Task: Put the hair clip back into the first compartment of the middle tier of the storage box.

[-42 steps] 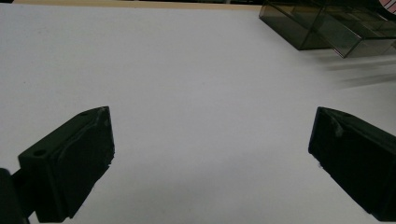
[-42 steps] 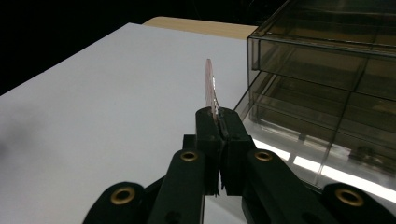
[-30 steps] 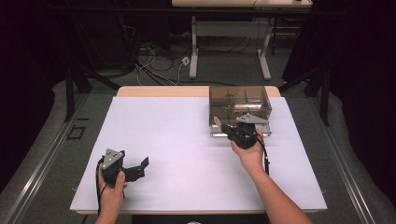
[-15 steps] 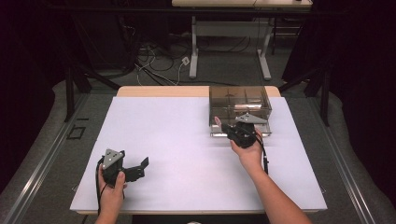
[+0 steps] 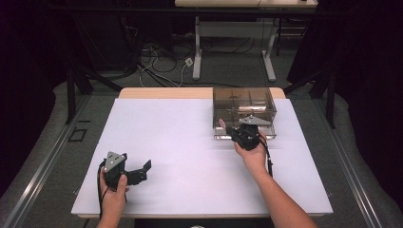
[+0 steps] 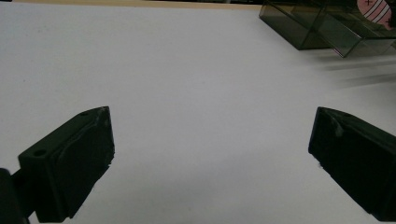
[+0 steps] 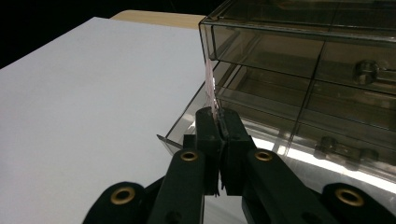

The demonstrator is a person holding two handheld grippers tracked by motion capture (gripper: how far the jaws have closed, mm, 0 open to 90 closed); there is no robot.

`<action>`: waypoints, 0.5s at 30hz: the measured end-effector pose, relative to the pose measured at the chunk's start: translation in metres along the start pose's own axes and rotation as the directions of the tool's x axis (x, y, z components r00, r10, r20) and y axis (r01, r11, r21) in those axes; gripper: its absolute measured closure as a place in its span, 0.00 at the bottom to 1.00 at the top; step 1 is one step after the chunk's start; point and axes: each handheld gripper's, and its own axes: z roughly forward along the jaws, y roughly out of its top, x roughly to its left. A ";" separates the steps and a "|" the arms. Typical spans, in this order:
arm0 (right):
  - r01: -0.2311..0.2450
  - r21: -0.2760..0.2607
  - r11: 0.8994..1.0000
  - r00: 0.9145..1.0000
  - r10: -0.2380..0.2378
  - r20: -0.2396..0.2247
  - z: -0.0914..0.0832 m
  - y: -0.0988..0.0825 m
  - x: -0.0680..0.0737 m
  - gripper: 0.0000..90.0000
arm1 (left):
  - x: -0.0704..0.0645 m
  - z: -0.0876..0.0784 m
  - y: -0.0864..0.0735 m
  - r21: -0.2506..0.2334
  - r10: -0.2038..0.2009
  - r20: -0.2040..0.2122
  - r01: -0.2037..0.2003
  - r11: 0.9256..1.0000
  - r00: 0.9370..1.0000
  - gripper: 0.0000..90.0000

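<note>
A smoky clear drawer box [image 5: 244, 103] stands at the table's back right, with a low drawer [image 7: 243, 100] pulled out toward me. My right gripper [image 5: 228, 128] is at the box's front left corner, shut on a thin pink sheet [image 5: 221, 123]. Seen edge-on in the right gripper view, the pink sheet [image 7: 209, 86] sticks up from the closed jaws [image 7: 218, 115] just over the open drawer's near corner. My left gripper [image 5: 141, 172] rests at the front left, open and holding nothing. Its jaws [image 6: 210, 149] stand wide apart over bare white surface.
A white sheet [image 5: 190, 142] covers the table, with a wooden edge [image 5: 161, 92] showing at the back. In the left gripper view the drawer box [image 6: 317, 25] and the pink sheet [image 6: 379, 9] lie far off at the top right. Cables and desk legs are on the floor beyond.
</note>
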 end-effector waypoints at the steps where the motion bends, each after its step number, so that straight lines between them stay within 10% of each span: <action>1: 0.002 0.000 1.000 1.000 -0.002 0.000 0.001 0.000 0.000 0.98 | 0.000 0.000 0.000 0.001 0.000 0.000 0.000 1.000 1.000 0.00; 15: -0.001 0.003 1.000 1.000 0.001 0.006 0.003 -0.001 -0.002 0.98 | 0.000 0.000 0.000 0.001 0.000 0.000 0.000 1.000 1.000 0.00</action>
